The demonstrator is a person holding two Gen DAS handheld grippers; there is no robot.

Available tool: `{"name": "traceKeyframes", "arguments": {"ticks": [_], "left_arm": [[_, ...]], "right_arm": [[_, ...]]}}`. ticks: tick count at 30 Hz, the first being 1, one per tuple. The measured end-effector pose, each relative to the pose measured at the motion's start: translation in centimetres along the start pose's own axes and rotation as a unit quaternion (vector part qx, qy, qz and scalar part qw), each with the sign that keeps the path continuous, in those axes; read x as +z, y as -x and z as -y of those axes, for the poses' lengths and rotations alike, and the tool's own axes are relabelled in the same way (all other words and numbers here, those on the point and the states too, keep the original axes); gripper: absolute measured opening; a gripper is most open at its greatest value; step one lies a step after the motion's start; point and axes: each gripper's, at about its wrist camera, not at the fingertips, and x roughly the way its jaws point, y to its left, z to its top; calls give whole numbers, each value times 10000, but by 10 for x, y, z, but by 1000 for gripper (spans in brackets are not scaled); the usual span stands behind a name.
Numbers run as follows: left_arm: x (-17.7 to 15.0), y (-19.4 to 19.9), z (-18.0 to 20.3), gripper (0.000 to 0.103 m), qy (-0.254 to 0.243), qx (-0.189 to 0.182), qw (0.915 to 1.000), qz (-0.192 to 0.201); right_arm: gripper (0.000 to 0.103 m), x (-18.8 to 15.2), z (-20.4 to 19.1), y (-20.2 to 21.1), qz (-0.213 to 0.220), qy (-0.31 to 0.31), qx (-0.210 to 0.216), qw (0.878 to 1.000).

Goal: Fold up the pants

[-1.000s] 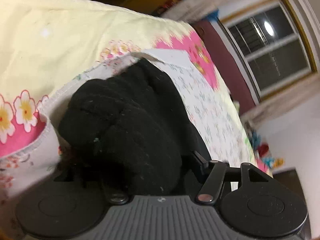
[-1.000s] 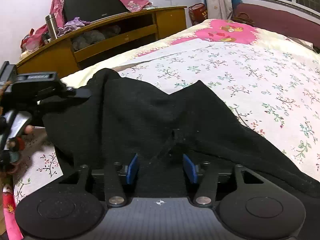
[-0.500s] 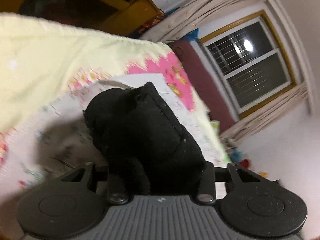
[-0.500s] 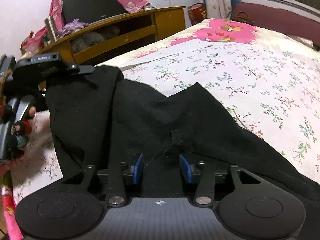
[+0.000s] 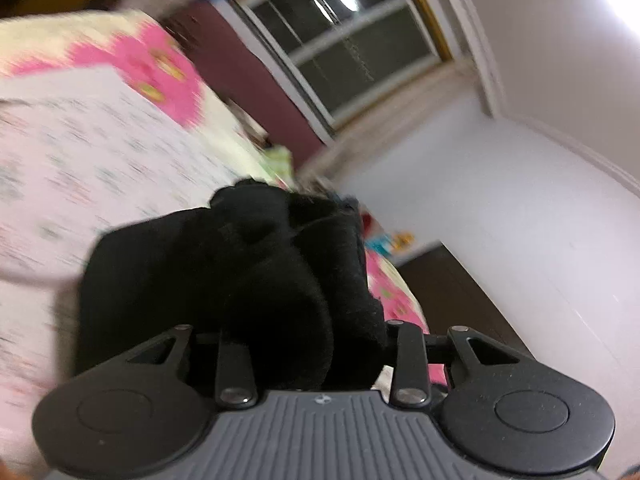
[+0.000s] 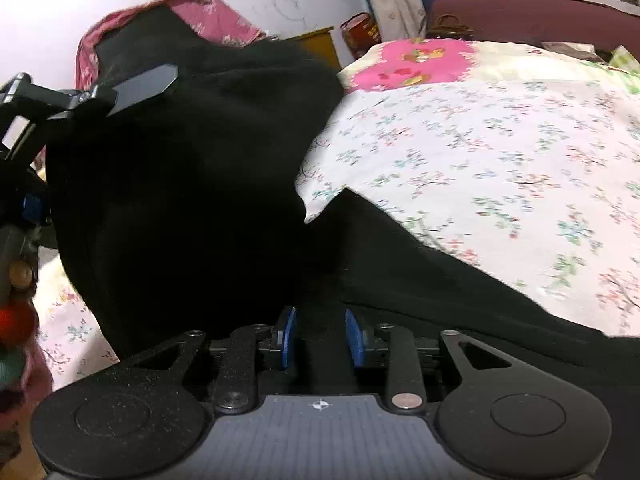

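Fold in progress: left tongs (image 5: 304, 320) grip bunched black pants (image 6: 192, 184); right tongs (image 6: 320, 336) closing on pants hem. Next: carry the raised cloth across the bed (image 6: 500, 152).

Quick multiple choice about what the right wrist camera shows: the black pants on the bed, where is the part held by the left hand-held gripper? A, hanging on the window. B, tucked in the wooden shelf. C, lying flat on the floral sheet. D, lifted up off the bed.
D: the left hand-held gripper has a bunch of the black pants raised above the floral sheet, while the rest trails on the bed.
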Motion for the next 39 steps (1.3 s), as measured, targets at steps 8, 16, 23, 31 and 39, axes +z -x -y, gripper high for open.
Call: {"name": "traceKeyframes", "arguments": {"ticks": [8,16,23,31,39], "left_arm": [[-31,-46,25,43,54,-420,9966,-711],[-39,-97,23,43,72,-576,9897,-1310],[-74,-126,34,43,84,-558,9815,-1827],[-89,-143,63,43,-558,-671,9696,-2284],[-107,-144,66,54,-1158,-188,9583,-2605]], "right_arm": [[25,-18,24,34,35,-266,379,9989],[45,-45,70,97,438,-943,19,9946],[41,-65,85,113,467,-893,-66,9949],[36,-68,87,134,600,-514,-361,9962],[34,-78,90,135,285,-357,-717,9964]]}}
